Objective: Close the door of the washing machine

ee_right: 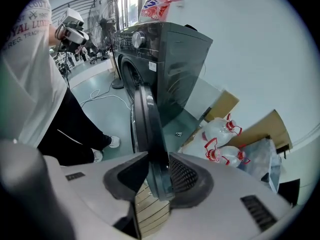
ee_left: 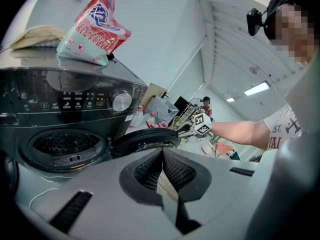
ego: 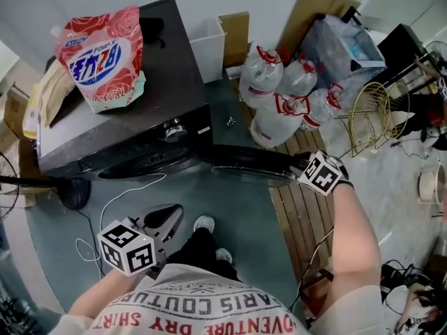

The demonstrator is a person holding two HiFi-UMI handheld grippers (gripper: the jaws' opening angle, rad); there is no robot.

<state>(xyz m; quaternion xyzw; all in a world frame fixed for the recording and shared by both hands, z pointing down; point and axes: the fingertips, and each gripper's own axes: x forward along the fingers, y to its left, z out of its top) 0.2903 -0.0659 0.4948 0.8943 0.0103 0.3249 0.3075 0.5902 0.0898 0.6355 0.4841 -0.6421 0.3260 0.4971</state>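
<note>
A dark grey front-loading washing machine stands with its round door swung wide open, edge-on in the right gripper view. The drum opening shows in the left gripper view. My right gripper points steeply down over the door's outer edge, and its pads are shut on the rim; in the head view it sits at the door's far right end. My left gripper hangs low in front of the machine, away from the door, shut on nothing.
A red detergent bag lies on the machine's top. Large water bottles and a gold wire basket crowd the floor beyond the door. A fan base and a white cable are at the left, and my shoes below the door.
</note>
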